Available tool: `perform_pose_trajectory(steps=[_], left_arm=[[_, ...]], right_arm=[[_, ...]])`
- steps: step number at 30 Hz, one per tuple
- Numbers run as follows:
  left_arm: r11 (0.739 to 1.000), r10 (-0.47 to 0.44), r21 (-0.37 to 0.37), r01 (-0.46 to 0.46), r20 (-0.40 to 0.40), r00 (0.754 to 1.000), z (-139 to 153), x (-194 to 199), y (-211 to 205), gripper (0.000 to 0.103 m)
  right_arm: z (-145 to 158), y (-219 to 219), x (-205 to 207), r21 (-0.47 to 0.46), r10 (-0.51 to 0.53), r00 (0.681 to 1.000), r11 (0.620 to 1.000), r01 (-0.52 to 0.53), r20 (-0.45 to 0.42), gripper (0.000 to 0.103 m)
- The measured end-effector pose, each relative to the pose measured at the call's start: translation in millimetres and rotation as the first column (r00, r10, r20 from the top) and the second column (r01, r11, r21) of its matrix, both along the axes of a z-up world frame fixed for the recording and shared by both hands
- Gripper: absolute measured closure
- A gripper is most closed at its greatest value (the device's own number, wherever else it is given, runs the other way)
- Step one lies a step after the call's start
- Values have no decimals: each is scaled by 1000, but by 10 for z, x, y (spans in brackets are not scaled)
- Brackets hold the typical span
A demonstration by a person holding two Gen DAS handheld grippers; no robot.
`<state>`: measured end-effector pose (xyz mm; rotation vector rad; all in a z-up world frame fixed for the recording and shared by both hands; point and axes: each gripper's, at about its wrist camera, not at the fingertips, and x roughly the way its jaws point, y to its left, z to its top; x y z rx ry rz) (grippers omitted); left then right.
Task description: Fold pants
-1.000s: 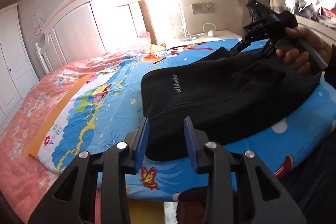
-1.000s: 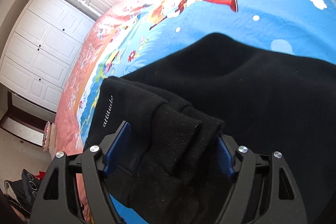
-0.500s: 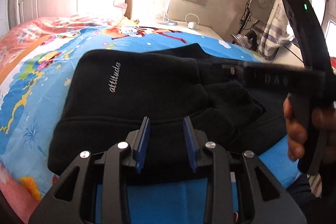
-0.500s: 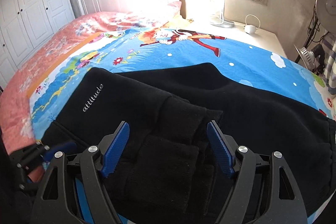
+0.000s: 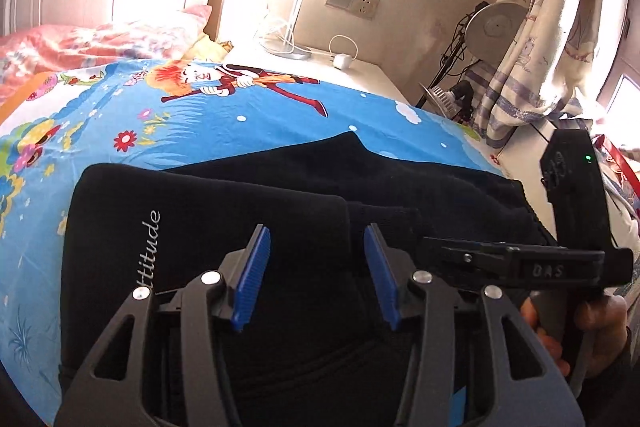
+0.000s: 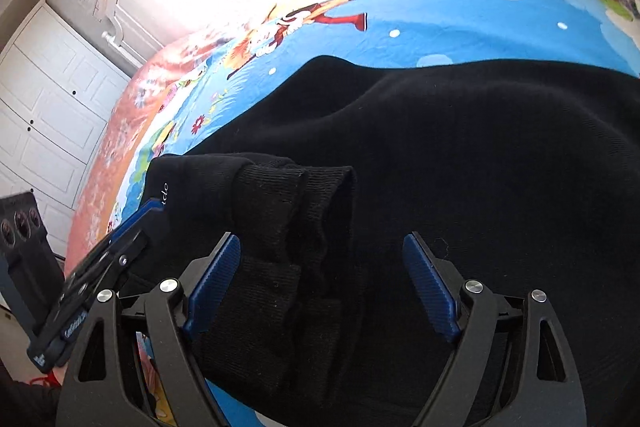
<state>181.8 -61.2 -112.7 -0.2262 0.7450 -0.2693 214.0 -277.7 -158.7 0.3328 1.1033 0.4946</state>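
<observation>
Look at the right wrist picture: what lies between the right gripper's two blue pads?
In the right wrist view, the ribbed cuffs of the black pants lie between the open right gripper's pads, untouched by either pad.

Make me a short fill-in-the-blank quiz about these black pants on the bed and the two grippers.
1. The pants are the colour ____.
2. They lie on a bedsheet that is mostly ____.
3. The pads of the right gripper are the colour ____.
4. The left gripper and the right one both stand ____, clamping no cloth.

Missing words: black; blue; blue; open
</observation>
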Motion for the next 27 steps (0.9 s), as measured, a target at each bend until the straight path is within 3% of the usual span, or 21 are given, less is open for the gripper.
perform_pose_trajectory(steps=[3,7,9,11,14,17,18,19,20,21,22,23,25,27], left_arm=[[999,-6,-42,8,33,999,-47,-330,-72,62],[990,-124,79,115,116,985,-58,-758,-460,63],[976,-161,169,134,158,974,-74,-903,-629,59],[956,-174,269,120,185,967,-140,-985,-755,51],[923,-233,351,156,189,954,-253,-1094,-892,44],[853,-281,503,137,221,934,-378,-1177,-1107,37],[840,-289,526,137,219,932,-428,-1155,-1163,37],[827,-285,548,129,211,935,-485,-1105,-1209,44],[815,-273,569,111,208,939,-533,-1051,-1240,65],[812,-268,573,110,199,942,-546,-997,-1256,80],[823,-260,557,111,196,946,-510,-959,-1256,85],[834,-252,542,103,208,945,-447,-948,-1255,91],[840,-249,536,84,243,938,-333,-957,-1272,95],[849,-252,518,103,226,941,-326,-904,-1278,95]], right_arm=[[-30,47,146,21,21,1000,1000,-21,-13,21],[-75,134,279,29,60,998,998,-59,-26,21],[-69,198,301,8,87,996,996,-86,-19,22],[-60,243,319,-13,103,994,995,-103,-21,29],[-55,283,347,-16,117,993,993,-117,-28,36],[-71,327,353,-17,131,991,991,-132,-27,46],[-77,340,354,-2,142,990,990,-142,-29,58],[-82,347,356,17,148,988,989,-148,-36,65],[-71,358,365,15,145,989,989,-144,-36,66],[-40,357,365,10,145,989,989,-144,-31,73],[10,352,370,7,143,989,990,-143,-22,82],[69,337,369,12,143,990,990,-143,-13,84],[174,313,365,14,148,989,989,-148,17,86],[192,335,355,-9,153,987,988,-153,37,86]])
